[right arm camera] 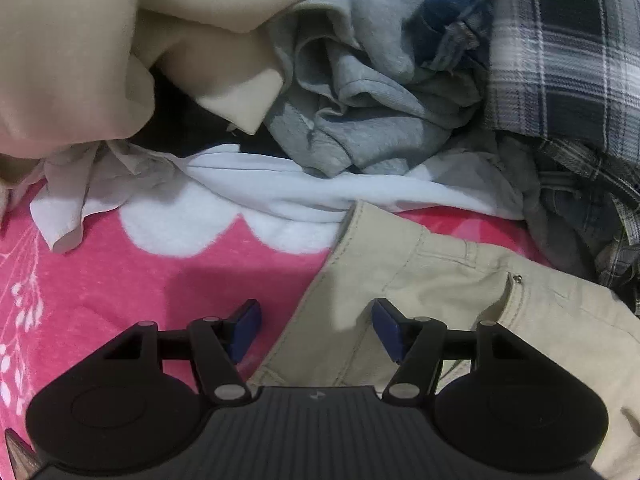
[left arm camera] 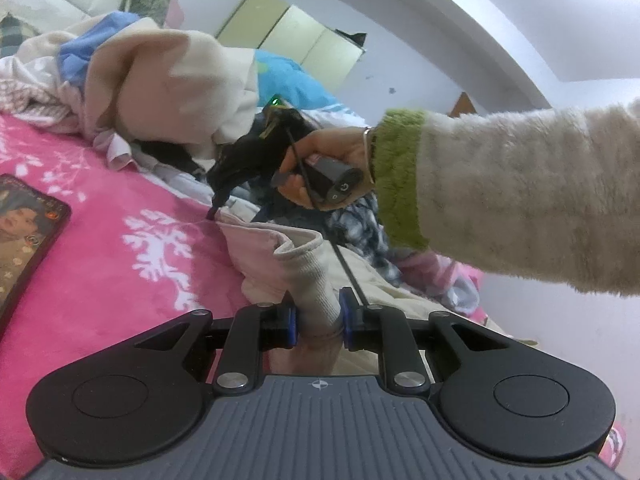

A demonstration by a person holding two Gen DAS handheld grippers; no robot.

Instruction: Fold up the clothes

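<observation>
My left gripper [left arm camera: 319, 322] is shut on the ribbed cuff of a pale pink garment [left arm camera: 280, 264], which rises off the pink blanket [left arm camera: 120, 264]. Further off in the left wrist view, a hand in a fuzzy cream sleeve with a green cuff holds my right gripper [left arm camera: 224, 196], its tip down near the garment's far edge. In the right wrist view my right gripper [right arm camera: 316, 330] is open just above beige trousers [right arm camera: 440, 280] lying on the blanket [right arm camera: 160, 280]. Nothing sits between its blue pads [right arm camera: 246, 330].
A heap of clothes fills the back: a cream garment [right arm camera: 80, 60], grey sweatshirt [right arm camera: 360, 100], white cloth [right arm camera: 280, 188], plaid shirt [right arm camera: 560, 60] and denim [right arm camera: 452, 8]. A dark picture card [left arm camera: 28, 232] lies on the blanket at left. A white wall [left arm camera: 440, 40] stands behind.
</observation>
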